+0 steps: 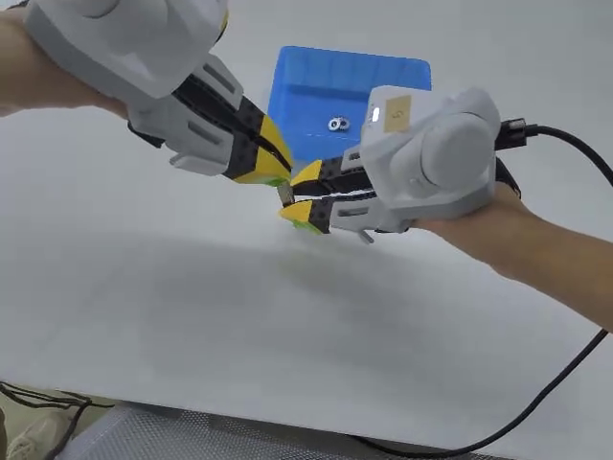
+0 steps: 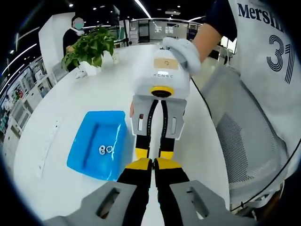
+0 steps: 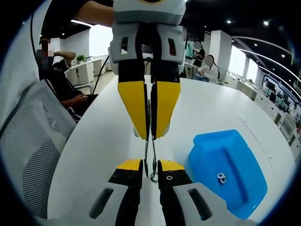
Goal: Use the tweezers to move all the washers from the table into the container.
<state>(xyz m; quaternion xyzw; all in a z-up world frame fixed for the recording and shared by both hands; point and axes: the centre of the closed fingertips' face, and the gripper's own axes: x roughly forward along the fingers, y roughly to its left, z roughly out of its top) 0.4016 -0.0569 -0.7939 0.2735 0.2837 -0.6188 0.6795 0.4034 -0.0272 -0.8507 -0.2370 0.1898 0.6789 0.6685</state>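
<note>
In the head view, the left gripper and the right gripper meet nose to nose just in front of the blue container. Two washers already lie inside it.

In the left gripper view, the left gripper's jaws are pressed together. The right gripper faces it head-on, just beside the container, where the two delivered washers sit on the floor.

The right gripper view is the clearest. The left gripper pinches the tweezers high on their legs. The tips carry a single washer, held above the table beside the container and not yet over it. The right gripper's jaws stand close on either side of the tips. I cannot tell whether they actually bear on the legs.

The washer is light, stiff and probably slick metal, so it will likely slip or flick out if the squeeze eases. The tweezers are springy, so the best hold is mid-leg with steady pressure. The tips should grip the washer across its band.
</note>
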